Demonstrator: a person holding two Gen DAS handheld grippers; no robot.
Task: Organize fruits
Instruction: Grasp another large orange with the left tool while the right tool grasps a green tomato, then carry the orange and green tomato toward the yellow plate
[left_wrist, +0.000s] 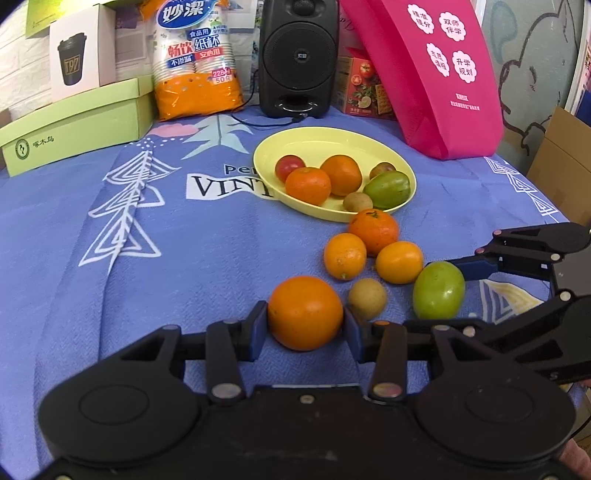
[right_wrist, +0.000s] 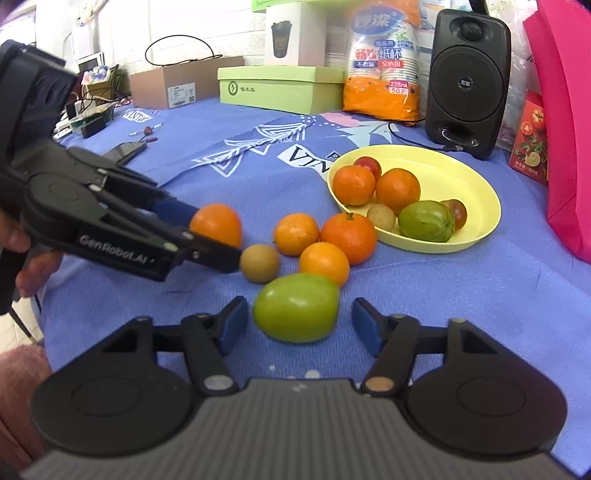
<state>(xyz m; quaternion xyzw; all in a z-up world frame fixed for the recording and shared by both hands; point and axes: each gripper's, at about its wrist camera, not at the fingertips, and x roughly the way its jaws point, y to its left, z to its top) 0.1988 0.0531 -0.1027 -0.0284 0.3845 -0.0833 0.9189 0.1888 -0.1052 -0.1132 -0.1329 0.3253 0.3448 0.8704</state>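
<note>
My left gripper (left_wrist: 304, 321) is shut on a large orange (left_wrist: 305, 312), which rests on the blue cloth; it also shows in the right wrist view (right_wrist: 217, 223). My right gripper (right_wrist: 297, 323) is open, its pads on either side of a green fruit (right_wrist: 296, 312) with gaps on both sides; that fruit also shows in the left wrist view (left_wrist: 438, 290). Three oranges (left_wrist: 373, 230) and a small brown fruit (left_wrist: 368, 298) lie loose between them. A yellow plate (left_wrist: 325, 138) behind holds several fruits.
A black speaker (left_wrist: 298, 55), an orange pack of paper cups (left_wrist: 195, 62), a green box (left_wrist: 74, 125) and a pink bag (left_wrist: 436, 74) line the back of the table. A phone (right_wrist: 123, 152) and small items lie at the far left.
</note>
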